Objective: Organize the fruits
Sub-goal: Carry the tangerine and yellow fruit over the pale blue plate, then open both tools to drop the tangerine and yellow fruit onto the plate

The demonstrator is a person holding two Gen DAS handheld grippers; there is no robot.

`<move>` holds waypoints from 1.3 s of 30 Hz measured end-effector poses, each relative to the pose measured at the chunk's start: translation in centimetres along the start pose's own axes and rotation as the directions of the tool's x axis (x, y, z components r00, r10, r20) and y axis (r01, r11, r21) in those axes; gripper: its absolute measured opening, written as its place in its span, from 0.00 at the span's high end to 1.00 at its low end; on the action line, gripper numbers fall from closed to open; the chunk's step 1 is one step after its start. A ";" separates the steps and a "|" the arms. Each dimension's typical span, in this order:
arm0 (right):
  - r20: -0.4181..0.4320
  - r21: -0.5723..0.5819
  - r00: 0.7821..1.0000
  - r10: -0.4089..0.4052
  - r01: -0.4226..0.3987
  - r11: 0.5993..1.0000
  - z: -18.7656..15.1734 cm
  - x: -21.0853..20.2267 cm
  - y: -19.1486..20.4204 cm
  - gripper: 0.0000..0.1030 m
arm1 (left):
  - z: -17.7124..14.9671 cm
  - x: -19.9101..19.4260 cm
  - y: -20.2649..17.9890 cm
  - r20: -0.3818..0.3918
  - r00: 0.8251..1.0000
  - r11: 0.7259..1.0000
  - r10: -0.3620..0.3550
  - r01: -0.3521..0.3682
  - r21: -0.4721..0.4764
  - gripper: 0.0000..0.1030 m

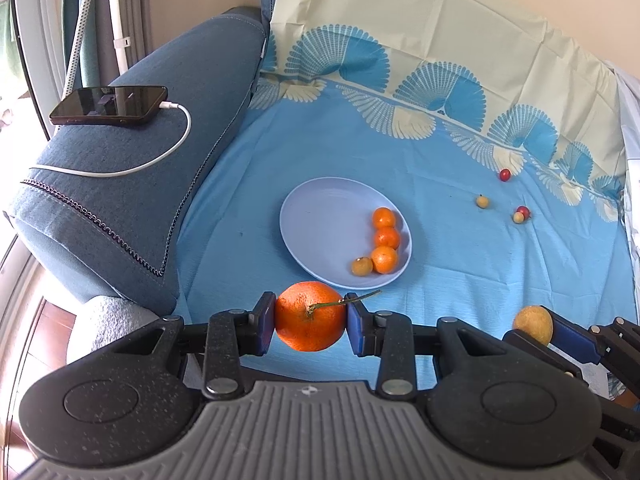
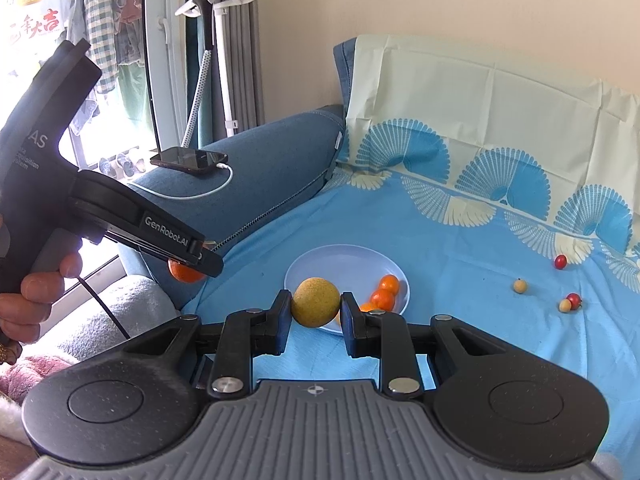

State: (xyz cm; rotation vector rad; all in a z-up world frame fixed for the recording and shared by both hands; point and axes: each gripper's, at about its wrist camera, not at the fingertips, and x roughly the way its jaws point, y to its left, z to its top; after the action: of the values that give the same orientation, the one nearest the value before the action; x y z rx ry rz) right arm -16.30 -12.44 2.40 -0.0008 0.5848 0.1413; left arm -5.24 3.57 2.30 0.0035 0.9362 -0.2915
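My left gripper (image 1: pixel 310 317) is shut on a large orange (image 1: pixel 309 312) with a thin stem, held just in front of the pale blue plate (image 1: pixel 320 216). The plate holds three small oranges (image 1: pixel 386 238) and a small yellow-brown fruit (image 1: pixel 362 267) along its right side. My right gripper (image 2: pixel 315 304) is shut on a round yellow-brown fruit (image 2: pixel 315 301), held above the plate's (image 2: pixel 320 260) near edge; it also shows in the left wrist view (image 1: pixel 533 325). Small red and yellow fruits (image 1: pixel 505 175) (image 1: pixel 482 201) (image 1: pixel 521 214) lie on the blue cloth to the right.
The blue patterned cloth (image 1: pixel 440 280) covers a sofa seat and backrest. A blue armrest (image 1: pixel 120 200) at the left carries a phone (image 1: pixel 108 106) on a white charging cable. A garment steamer stand (image 2: pixel 216 40) and a window are behind.
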 end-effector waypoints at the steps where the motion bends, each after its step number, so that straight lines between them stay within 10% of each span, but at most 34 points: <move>1: -0.003 0.001 1.000 -0.002 0.002 1.000 0.0 0.2 0.1 0.74 | 0.2 0.2 0.1 -0.002 1.000 1.000 0.000 0.000 -0.002 0.61; 16: -0.056 0.059 0.998 0.000 0.003 0.998 1.2 6.3 -2.0 0.74 | 5.0 4.5 0.3 -0.025 0.999 1.000 0.026 -0.026 -0.002 0.61; 39: -0.229 0.066 0.973 0.009 0.007 0.998 0.5 21.6 -5.5 0.74 | 8.9 21.4 -2.6 -0.208 0.975 0.993 0.077 -0.056 0.106 0.61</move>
State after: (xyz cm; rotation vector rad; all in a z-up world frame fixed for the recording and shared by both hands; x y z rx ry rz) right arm 2.50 -14.98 -9.29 0.0481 0.8197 0.1235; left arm 13.09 -5.36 -9.10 0.1599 1.1303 -0.2785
